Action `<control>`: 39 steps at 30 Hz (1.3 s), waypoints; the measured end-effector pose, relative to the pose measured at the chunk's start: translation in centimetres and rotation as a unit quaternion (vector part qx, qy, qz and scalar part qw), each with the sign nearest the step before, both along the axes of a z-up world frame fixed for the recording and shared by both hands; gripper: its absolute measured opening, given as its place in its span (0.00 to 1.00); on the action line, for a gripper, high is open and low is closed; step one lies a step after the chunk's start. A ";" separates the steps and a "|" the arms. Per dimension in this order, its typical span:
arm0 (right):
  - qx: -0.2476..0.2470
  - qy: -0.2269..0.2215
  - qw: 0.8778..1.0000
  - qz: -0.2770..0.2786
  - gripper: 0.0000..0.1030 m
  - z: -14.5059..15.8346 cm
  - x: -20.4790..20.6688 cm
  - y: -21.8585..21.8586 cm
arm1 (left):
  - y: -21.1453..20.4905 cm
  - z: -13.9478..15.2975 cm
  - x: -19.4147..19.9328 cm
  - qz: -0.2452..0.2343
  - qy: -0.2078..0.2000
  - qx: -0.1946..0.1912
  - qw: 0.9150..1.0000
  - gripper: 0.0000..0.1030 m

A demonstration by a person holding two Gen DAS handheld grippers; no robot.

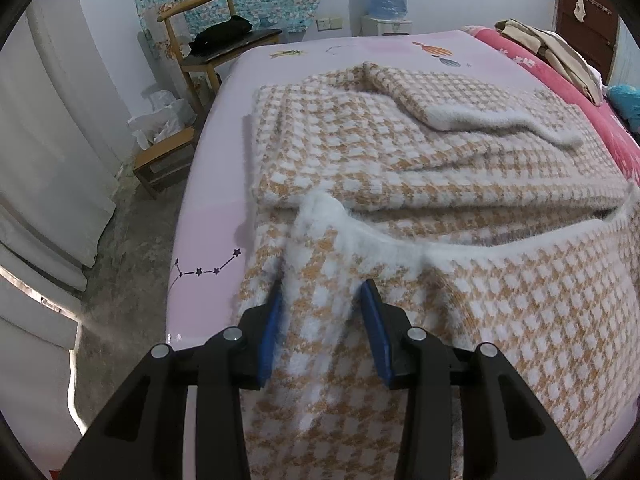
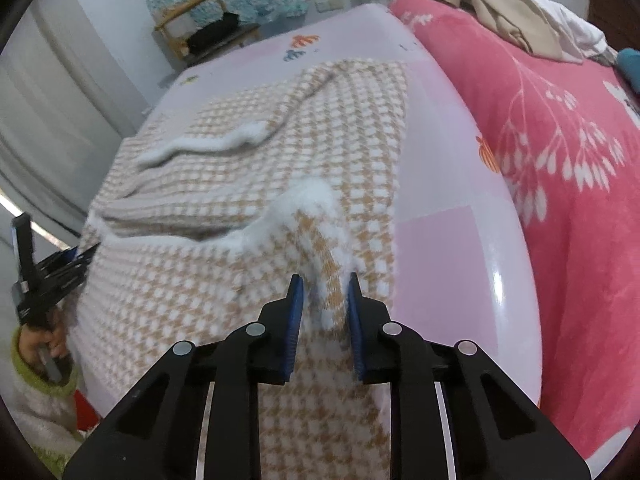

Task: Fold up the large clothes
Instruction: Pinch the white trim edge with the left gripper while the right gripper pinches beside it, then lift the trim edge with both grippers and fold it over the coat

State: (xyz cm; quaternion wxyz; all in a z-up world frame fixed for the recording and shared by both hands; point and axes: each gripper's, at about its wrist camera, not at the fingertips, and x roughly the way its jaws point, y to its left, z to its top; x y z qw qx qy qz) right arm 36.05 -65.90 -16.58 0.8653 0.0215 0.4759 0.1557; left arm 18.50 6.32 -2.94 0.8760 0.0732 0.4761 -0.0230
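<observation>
A large fuzzy sweater (image 1: pixel 400 152) with an orange-and-white houndstooth pattern lies on the pink bed sheet (image 1: pixel 216 236), sleeves folded across its body. My left gripper (image 1: pixel 320 296) is shut on the sweater's near hem at its left corner and holds it raised. My right gripper (image 2: pixel 322 282) is shut on the same hem (image 2: pixel 312 208) at its right corner, also raised. The white fuzzy hem edge (image 1: pixel 380 240) sags between the two grips. The left gripper also shows at the left edge of the right wrist view (image 2: pixel 52 276).
A pink floral blanket (image 2: pixel 560 140) with beige and white clothes (image 2: pixel 508 12) covers the bed's right side. Wooden chairs (image 1: pixel 212 44) and a low stool (image 1: pixel 164 160) stand left of the bed on the concrete floor. A water dispenser (image 1: pixel 388 0) stands at the far wall.
</observation>
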 end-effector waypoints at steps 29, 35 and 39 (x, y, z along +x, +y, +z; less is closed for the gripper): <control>-0.066 -0.026 0.997 -0.016 0.12 -0.3 -1.0 2.1 | -0.9 0.2 0.0 0.010 -0.010 0.029 0.999 0.35; -0.060 -0.055 0.996 -0.021 0.06 1.0 -2.7 2.2 | -1.2 0.6 -0.7 0.002 -0.026 0.042 0.999 0.15; -0.049 -0.081 0.995 -0.024 0.05 2.7 -4.5 1.9 | -0.8 2.1 -2.1 -0.001 -0.055 0.035 0.998 0.11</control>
